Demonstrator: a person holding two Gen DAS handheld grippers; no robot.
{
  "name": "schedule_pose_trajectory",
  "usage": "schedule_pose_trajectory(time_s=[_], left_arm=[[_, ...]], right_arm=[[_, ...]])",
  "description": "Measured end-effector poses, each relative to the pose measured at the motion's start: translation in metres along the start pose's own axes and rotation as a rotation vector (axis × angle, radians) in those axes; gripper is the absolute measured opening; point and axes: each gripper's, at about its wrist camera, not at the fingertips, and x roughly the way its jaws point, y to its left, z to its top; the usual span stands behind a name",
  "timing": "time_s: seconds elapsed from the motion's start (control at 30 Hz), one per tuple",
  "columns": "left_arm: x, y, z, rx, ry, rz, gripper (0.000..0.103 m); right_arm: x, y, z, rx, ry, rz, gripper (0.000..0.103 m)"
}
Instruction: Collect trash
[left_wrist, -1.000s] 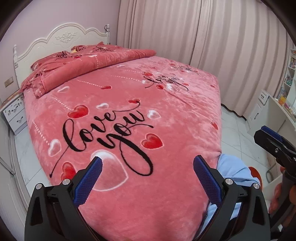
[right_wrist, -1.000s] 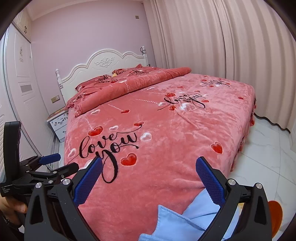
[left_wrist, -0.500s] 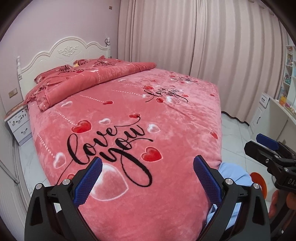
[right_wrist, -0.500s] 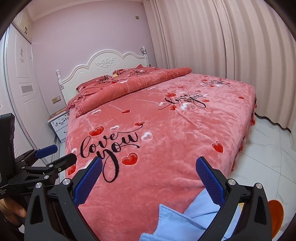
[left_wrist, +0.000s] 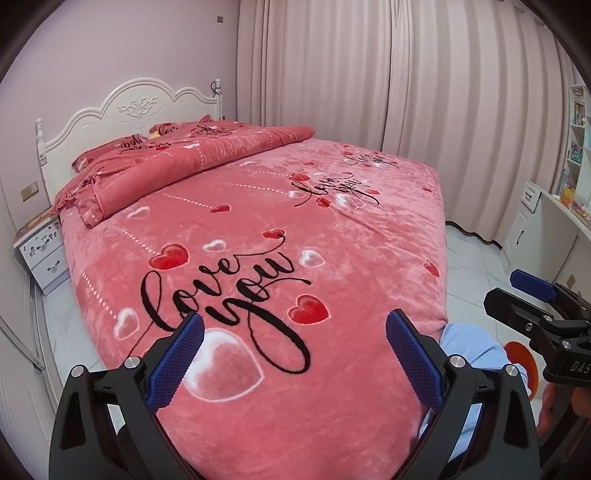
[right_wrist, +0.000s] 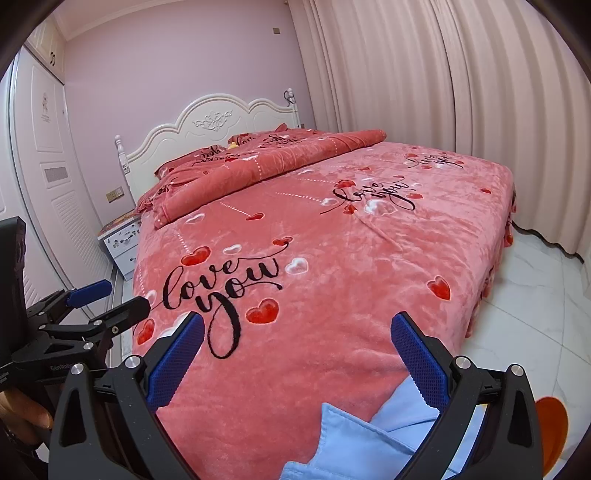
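My left gripper (left_wrist: 294, 332) is open and empty above the foot of a bed with a pink "love you" heart blanket (left_wrist: 258, 236). My right gripper (right_wrist: 297, 334) is also open and empty over the same blanket (right_wrist: 332, 236). Each gripper shows at the edge of the other's view: the right one (left_wrist: 532, 295) at the right, the left one (right_wrist: 107, 299) at the left. A small yellow item (left_wrist: 157, 134) lies among the pillows by the headboard, too small to identify. No clear trash shows on the blanket.
A folded pink duvet (left_wrist: 192, 162) lies by the white headboard (left_wrist: 136, 107). A white nightstand (left_wrist: 40, 251) stands to the left. Curtains (left_wrist: 406, 92) hang behind. A white desk with shelves (left_wrist: 554, 206) stands right. Light blue cloth (right_wrist: 369, 435) and an orange object (right_wrist: 552, 424) are below.
Both grippers have tilted up and drawn back slightly, so more of the wall and curtains shows. The jaws stay open.
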Motion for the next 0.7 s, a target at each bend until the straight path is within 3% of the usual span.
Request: schedule_pose_trajectory(time_s=[0.7], left_arm=[[0.004,0.001,0.004,-0.016,0.017,0.0,0.097]], right_arm=[[0.012,-0.005,-0.004,0.02,0.029,0.007,0.099]])
